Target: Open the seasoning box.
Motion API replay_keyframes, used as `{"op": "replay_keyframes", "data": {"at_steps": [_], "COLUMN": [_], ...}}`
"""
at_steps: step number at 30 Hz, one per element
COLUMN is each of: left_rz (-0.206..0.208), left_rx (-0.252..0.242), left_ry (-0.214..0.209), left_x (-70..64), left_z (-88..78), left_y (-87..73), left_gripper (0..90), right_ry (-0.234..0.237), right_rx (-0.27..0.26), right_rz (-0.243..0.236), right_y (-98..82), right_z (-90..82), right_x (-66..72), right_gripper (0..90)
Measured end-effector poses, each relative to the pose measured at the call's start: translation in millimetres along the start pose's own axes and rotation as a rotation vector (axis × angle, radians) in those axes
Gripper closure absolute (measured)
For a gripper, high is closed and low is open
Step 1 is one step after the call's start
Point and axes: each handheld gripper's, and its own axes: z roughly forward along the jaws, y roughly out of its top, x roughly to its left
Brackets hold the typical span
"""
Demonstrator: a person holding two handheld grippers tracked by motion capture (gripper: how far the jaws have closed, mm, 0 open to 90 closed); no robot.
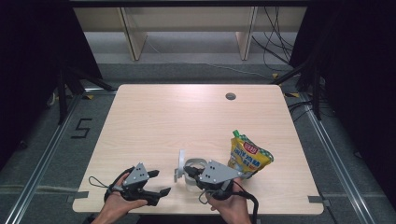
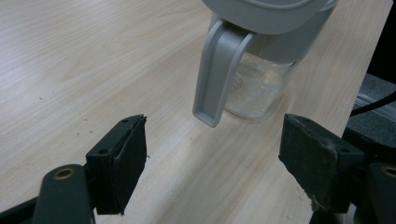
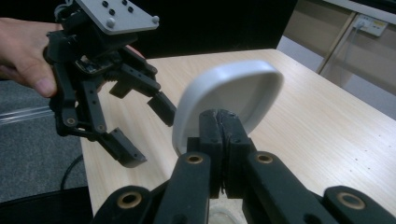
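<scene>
Table [image 1: 196, 116] of pale wood takes up the middle of the high view, and near its front edge stands a small clear jar [image 1: 194, 179] with a grey handle [image 1: 178, 172] at its side and a white hinged lid [image 1: 181, 160] standing up on edge. The right gripper [image 1: 190, 171] reaches in from the right with its tips at the jar's top. Just behind it, a printed yellow and green pouch [image 1: 247, 156] with a green spout stands upright on the table. The left gripper [image 1: 159, 183] lies low at the front left, near the jar but apart from it, its jaws spread.

From the left gripper view, the two black pads [image 2: 122, 163] stand wide apart with bare wood between them (nothing is held). The jar [image 2: 259, 86] sits just ahead, its grey handle [image 2: 218, 74] hanging down toward the camera, and a little clear liquid or residue shows in the glass below the grey collar.

From the right gripper view, the jaws are pressed together on the edge of the raised lid [image 3: 233, 100], which tilts up over them; the rim of the jar [image 3: 223, 217] shows faintly at the bottom edge. Farther off at the left, the left gripper [image 3: 144, 128] hangs in a hand [image 3: 23, 51] with its jaws open over the table's edge.
</scene>
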Motion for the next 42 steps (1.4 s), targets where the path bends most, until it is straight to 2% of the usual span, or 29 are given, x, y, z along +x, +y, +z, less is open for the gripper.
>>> {"op": "replay_keyframes", "data": {"at_steps": [1, 2, 3, 5, 8, 9, 10, 13, 14, 15, 16, 18, 20, 21, 23, 24, 26, 27, 28, 30, 33, 35, 36, 37, 38, 39, 40, 41, 42], "left_rz": [0.0, -0.023, 0.003, -0.009, -0.002, 0.015, 0.008, 0.008, -0.009, -0.009, -0.015, -0.006, 0.001, -0.031, -0.015, -0.022, -0.027, -0.013, -0.024, -0.014, 0.016, -0.006, 0.006, -0.009, 0.018, -0.004, -0.003, -0.003, -0.006], "left_rx": [0.0, -0.006, 0.021, 0.01, 0.017, 0.019, 0.014, 0.012, 0.013, 0.013, 0.027, 0.015, 0.011, 0.006, 0.022, 0.009, -0.014, 0.001, -0.016, -0.012, -0.002, 0.005, 0.013, -0.009, 0.001, -0.006, -0.006, -0.006, -0.005], "left_ry": [0.0, 0.01, 0.015, 0.016, 0.021, 0.011, 0.011, 0.006, -0.003, -0.003, 0.0, -0.01, -0.009, -0.007, 0.005, 0.003, -0.017, -0.014, -0.016, -0.016, -0.018, -0.02, -0.016, -0.022, -0.024, -0.023, -0.025, -0.025, -0.022], "left_x": [0.0, -2.2, -0.6, -0.5, 1.1, 2.6, 2.8, 3.0, 1.7, 1.7, 1.0, 0.8, 1.3, -0.2, 1.4, 0.8, -0.1, 0.3, -1.0, -1.2, -0.7, -2.0, -2.1, -3.7, -2.1, -3.3, -2.9, -2.9, -2.4], "left_z": [0.0, 1.6, 1.3, 4.3, 4.2, 3.4, 3.2, 3.2, 3.8, 3.8, 3.5, 3.9, 4.1, 4.6, 3.5, 4.2, 3.5, 1.5, 2.3, 2.4, 3.8, 4.5, 4.0, 5.5, 4.4, 4.7, 4.2, 4.2, 4.0], "left_y": [0.0, -0.6, -1.4, -3.3, -4.1, -3.5, -3.4, -3.8, -3.8, -3.8, -3.8, -3.5, -3.3, -3.8, -3.8, -3.9, -2.6, -1.3, -1.3, -0.9, -1.1, -1.8, -1.2, -1.6, -0.9, -1.2, -1.0, -1.0, -0.8], "left_gripper": [22.7, 22.7, 22.7, 22.6, 22.7, 22.7, 22.7, 22.8, 22.8, 22.7, 22.7, 22.2, 21.7, 20.9, 20.5, 18.9, 18.0, 16.9, 15.9, 15.2, 15.1, 15.1, 15.1, 15.1, 15.1, 15.1, 15.1, 15.0, 15.0], "right_ry": [0.007, 0.011, 0.011, 0.003, -0.022, -0.022, -0.03, -0.061, -0.089, -0.089, -0.101, -0.127, -0.14, -0.169, -0.185, -0.197, -0.211, -0.21, -0.237, -0.246, -0.272, -0.289, -0.297, -0.313, -0.32, -0.327, -0.322, -0.341, -0.341], "right_rx": [-0.001, 0.0, 0.0, -0.009, -0.01, -0.01, -0.017, -0.007, -0.002, -0.002, 0.003, 0.002, 0.003, 0.0, -0.005, 0.004, -0.004, 0.003, 0.015, 0.026, 0.046, 0.06, 0.063, 0.07, 0.077, 0.09, 0.097, 0.101, 0.101], "right_rz": [0.002, 0.009, 0.009, 0.014, 0.031, 0.031, 0.027, 0.069, 0.107, 0.107, 0.119, 0.153, 0.174, 0.197, 0.211, 0.237, 0.215, 0.244, 0.247, 0.301, 0.321, 0.327, 0.332, 0.347, 0.364, 0.406, 0.377, 0.408, 0.408], "right_y": [-0.1, -0.3, -0.3, -0.4, -5.6, -5.6, -9.1, -26.8, -37.5, -37.5, -48.0, -58.8, -63.2, -71.4, -73.5, -79.4, -83.0, -88.2, -92.2, -101.9, -106.8, -112.3, -114.4, -117.8, -122.0, -122.9, -125.6, -127.0, -127.0], "right_z": [-0.1, -0.5, -0.5, -2.6, -14.9, -14.9, -18.8, -37.5, -46.0, -46.0, -53.9, -63.5, -68.7, -78.9, -82.0, -90.3, -92.9, -95.4, -100.2, -107.1, -113.4, -117.6, -118.5, -119.8, -120.0, -120.2, -120.2, -118.8, -118.8], "right_x": [0.2, 0.4, 0.4, -0.6, -5.7, -5.7, -8.0, -15.5, -17.0, -17.0, -19.2, -20.7, -21.3, -22.8, -21.6, -21.8, -23.4, -22.5, -22.8, -21.1, -21.4, -24.1, -25.4, -28.2, -31.4, -30.2, -35.0, -33.7, -33.7], "right_gripper": [89.4, 89.3, 89.3, 88.6, 86.4, 86.4, 85.8, 83.4, 81.6, 81.6, 78.3, 72.3, 70.5, 65.5, 63.9, 61.7, 60.4, 59.1, 58.2, 55.1, 53.0, 50.9, 49.7, 48.4, 46.8, 45.0, 42.4, 40.6, 40.6]}}
